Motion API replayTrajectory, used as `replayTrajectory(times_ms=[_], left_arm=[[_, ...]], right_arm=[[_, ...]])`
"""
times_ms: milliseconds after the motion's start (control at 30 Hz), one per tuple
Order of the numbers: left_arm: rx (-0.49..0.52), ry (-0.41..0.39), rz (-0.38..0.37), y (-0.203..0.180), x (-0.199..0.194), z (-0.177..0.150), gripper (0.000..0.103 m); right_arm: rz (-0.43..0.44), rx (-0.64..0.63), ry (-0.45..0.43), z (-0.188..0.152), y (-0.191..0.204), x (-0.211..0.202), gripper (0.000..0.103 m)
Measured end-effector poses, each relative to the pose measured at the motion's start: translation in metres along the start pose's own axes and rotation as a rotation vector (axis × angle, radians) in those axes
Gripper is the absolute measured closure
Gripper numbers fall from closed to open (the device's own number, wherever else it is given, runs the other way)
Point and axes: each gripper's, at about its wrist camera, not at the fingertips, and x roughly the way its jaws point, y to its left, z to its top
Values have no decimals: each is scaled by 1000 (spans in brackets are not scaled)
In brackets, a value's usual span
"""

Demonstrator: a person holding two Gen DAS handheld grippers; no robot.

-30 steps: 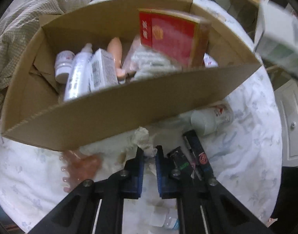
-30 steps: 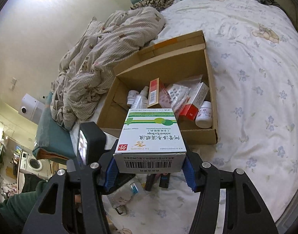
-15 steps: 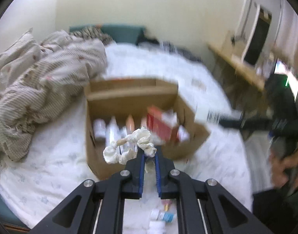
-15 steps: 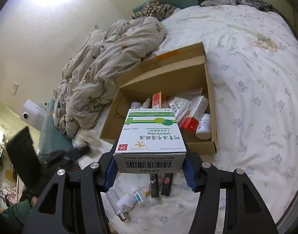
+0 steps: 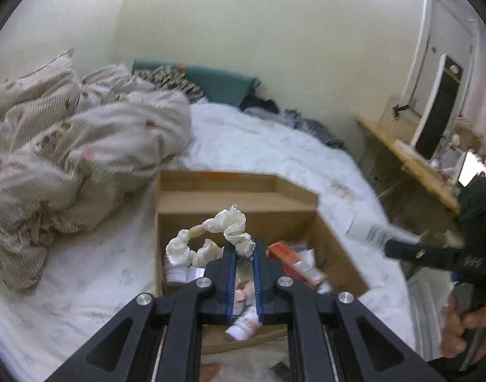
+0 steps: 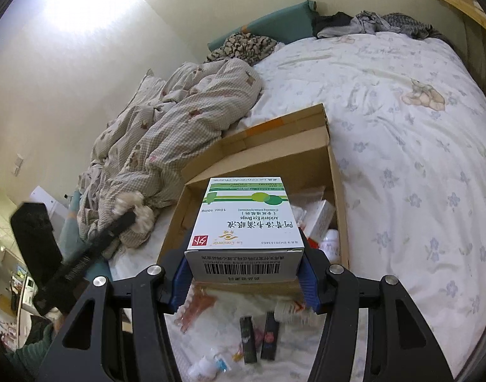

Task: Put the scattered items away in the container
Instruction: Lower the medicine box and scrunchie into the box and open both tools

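over the floral bed sheet [image 6: 418, 146], left gripper [image 5: 244, 251] pinches a scrunchie [image 5: 211, 238], right gripper [image 6: 244, 273] clamps an eye-drops box [image 6: 246, 222].

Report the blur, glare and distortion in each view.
Left wrist: right gripper and its box smeared by motion, scrunchie fairly sharp, walls bowed. Right wrist: eye drops box crisp, glare on the wall top left, left gripper blurred.

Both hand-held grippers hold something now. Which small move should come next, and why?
Probably carry the right hand-held gripper slightly forward and open it: its eye drops box already hangs over the near wall of the cardboard box. The left hand-held gripper can release its white scrunchie afterwards.
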Motion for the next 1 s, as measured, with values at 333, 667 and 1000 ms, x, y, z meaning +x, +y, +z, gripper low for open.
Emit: replayTrajectory(times_ms=[333, 667, 1000], left_arm=[[-117, 107, -13, 30, 31, -3, 92], [-213, 143, -48, 36, 33, -8, 45], [-158, 189, -43, 26, 37, -10, 45]], right_arm=[[-24, 44, 34, 9, -10, 49, 43], [-99, 105, 92, 0, -29, 67, 38], [-63, 133, 82, -1, -35, 46, 37]])
